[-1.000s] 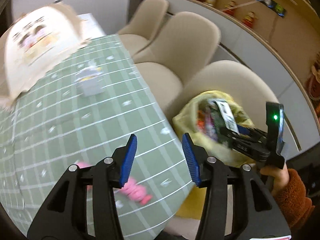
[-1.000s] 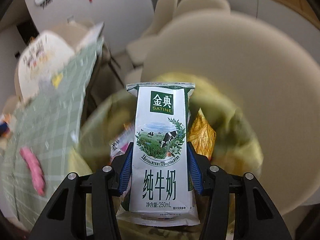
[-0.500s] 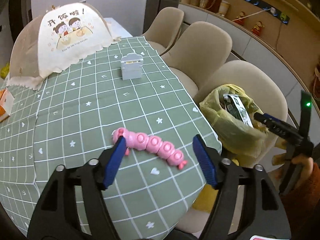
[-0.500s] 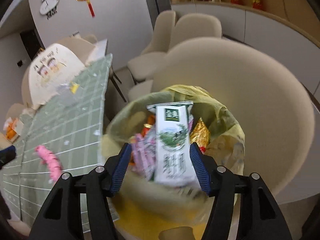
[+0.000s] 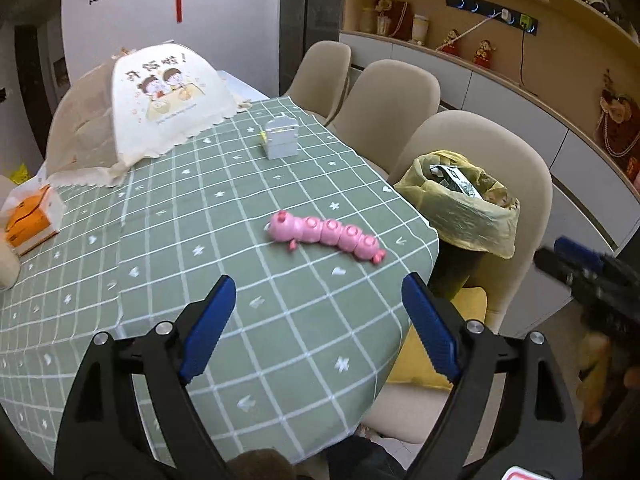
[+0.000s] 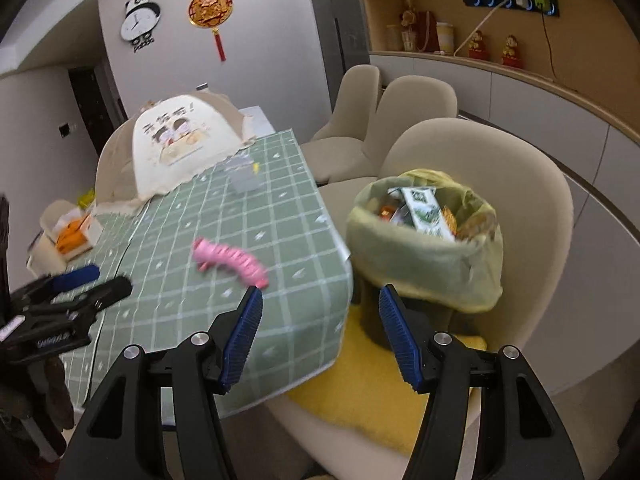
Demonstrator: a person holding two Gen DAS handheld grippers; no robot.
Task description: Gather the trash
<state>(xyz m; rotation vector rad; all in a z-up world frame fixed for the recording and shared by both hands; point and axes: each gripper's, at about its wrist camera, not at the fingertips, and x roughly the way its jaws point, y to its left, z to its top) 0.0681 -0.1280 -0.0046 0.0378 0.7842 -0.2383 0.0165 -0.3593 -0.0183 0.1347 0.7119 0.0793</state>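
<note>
A trash bin lined with a yellow bag (image 5: 464,208) stands on a beige chair beside the table; it also shows in the right wrist view (image 6: 428,256). A white and green milk carton (image 6: 424,210) lies inside it among other wrappers. My right gripper (image 6: 320,328) is open and empty, in front of and below the bin, over the chair's yellow cushion (image 6: 360,384). My left gripper (image 5: 318,328) is open and empty above the table's near edge. A pink caterpillar toy (image 5: 326,236) lies on the green checked tablecloth (image 5: 180,240) ahead of it.
A cloth food cover (image 5: 132,108) stands at the table's far end. A grey box (image 5: 282,142) sits mid-table. An orange tissue box (image 5: 28,220) is at the left edge. Beige chairs (image 5: 384,100) line the right side, with cabinets behind.
My right gripper opened and let the milk carton drop into the bin, then drew back. My left gripper opened wider and pulled back from the table.
</note>
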